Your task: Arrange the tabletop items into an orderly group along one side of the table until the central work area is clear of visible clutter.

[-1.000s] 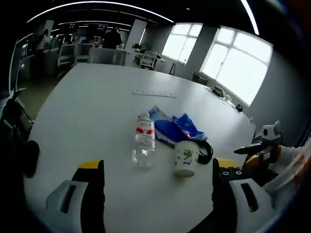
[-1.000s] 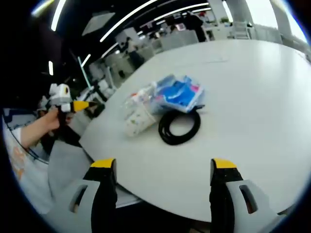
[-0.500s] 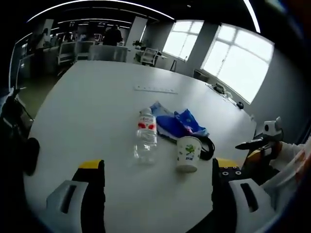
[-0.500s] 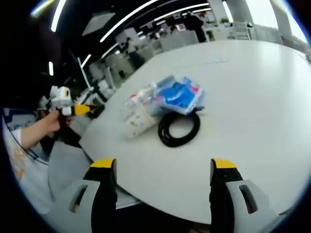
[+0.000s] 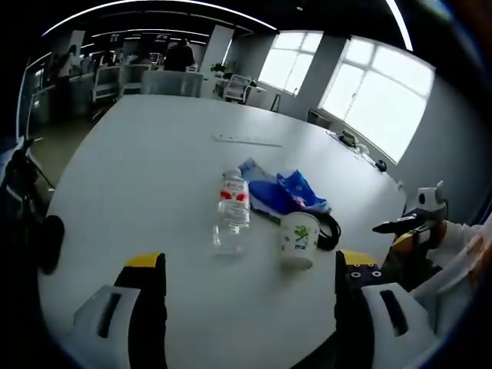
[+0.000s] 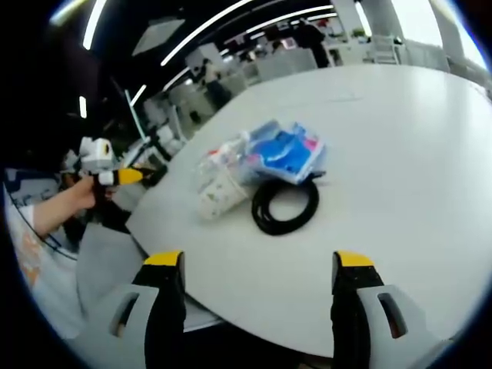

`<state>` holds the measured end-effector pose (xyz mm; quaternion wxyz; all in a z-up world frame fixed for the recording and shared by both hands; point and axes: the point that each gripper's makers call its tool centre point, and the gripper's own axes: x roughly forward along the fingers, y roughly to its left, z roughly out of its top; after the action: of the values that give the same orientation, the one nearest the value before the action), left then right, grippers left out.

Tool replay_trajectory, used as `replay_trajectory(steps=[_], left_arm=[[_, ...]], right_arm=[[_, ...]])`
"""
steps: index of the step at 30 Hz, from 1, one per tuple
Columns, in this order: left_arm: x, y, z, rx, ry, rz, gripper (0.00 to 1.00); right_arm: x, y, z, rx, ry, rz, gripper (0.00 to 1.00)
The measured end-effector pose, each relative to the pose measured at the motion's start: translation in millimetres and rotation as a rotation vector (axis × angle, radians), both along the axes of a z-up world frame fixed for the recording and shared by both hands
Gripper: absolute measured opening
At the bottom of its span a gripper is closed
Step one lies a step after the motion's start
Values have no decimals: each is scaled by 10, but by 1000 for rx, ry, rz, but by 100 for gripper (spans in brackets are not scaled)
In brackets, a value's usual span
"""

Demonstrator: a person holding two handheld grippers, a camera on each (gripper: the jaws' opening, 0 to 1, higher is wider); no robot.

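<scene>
A big white tabletop (image 5: pixel 138 177) carries a small bunch of things near its edge. In the left gripper view, a clear water bottle (image 5: pixel 232 219) with a red label stands just past the middle. A white paper cup (image 5: pixel 297 241) with a green picture stands at about 4 o'clock from the bottle. A blue plastic bag (image 5: pixel 282 194) lies behind them, at about 1 o'clock from the bottle. A black coil of cable (image 5: pixel 329 231) peeks out beside the cup.

The left tool (image 5: pixel 250 307) is wide open and holds nothing. Its two jaws hang over the near part of the tabletop, well apart from the bottle. The right tool (image 6: pixel 260 304) is wide open too, and empty. It hangs near the tabletop edge, with the cable ring (image 6: pixel 285 205) straight ahead at 12 o'clock.

In the right gripper view the cup (image 6: pixel 218 192) and bottle (image 6: pixel 219 157) sit at about 10 o'clock from the cable, and the bag (image 6: pixel 283 150) sits just behind it.

The cup looks light and easy to squash (so a soft squeeze near the rim would be best). The bottle looks almost empty, so it is likely light and tippy. Its smooth sides may slip, so hold it round the middle by the label. The bag is soft and floppy, so pinch a bunched part. The cable is bendy, so grab one side of the ring.

Nothing has been lined up yet, I think.
</scene>
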<state>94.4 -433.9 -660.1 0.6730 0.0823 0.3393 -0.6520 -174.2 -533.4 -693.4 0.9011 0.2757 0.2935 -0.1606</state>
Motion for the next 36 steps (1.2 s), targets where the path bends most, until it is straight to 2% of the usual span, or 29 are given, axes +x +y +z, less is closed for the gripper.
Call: replay_trajectory(steps=[16, 36], left_arm=[[27, -15, 7, 8, -5, 1, 90], [13, -311, -64, 38, 1, -37, 86]], right_arm=[[-14, 46, -11, 4, 2, 0, 76], [69, 64, -34, 24, 7, 19, 76]])
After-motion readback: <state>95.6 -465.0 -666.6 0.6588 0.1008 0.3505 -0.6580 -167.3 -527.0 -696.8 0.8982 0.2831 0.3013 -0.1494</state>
